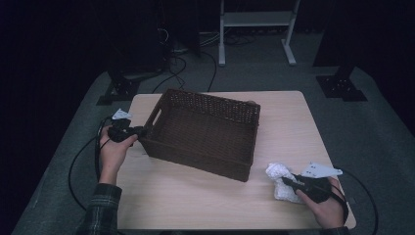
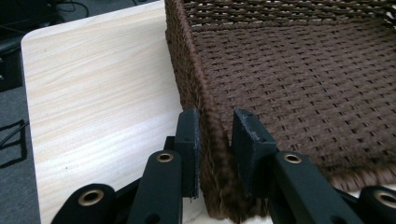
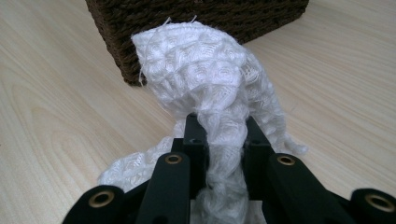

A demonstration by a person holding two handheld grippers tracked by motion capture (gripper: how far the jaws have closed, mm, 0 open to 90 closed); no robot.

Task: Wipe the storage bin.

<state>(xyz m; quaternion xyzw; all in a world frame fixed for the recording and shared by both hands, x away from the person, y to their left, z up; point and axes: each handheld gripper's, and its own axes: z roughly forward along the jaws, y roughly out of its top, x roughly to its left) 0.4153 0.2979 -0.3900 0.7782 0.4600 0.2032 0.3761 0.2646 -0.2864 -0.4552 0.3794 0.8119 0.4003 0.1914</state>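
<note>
The left gripper pinches the near-left wall of the brown wicker basket, one jaw either side. Right of the basket's front corner, the right gripper clamps a bunched white cloth on the bench.

Pale wood table — wicker basket, white cloth.

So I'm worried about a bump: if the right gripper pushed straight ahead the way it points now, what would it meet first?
Probably the wicker basket. The right gripper, shut on the white knitted cloth, points at the basket's near corner, with bare table between; how near is unclear.
</note>
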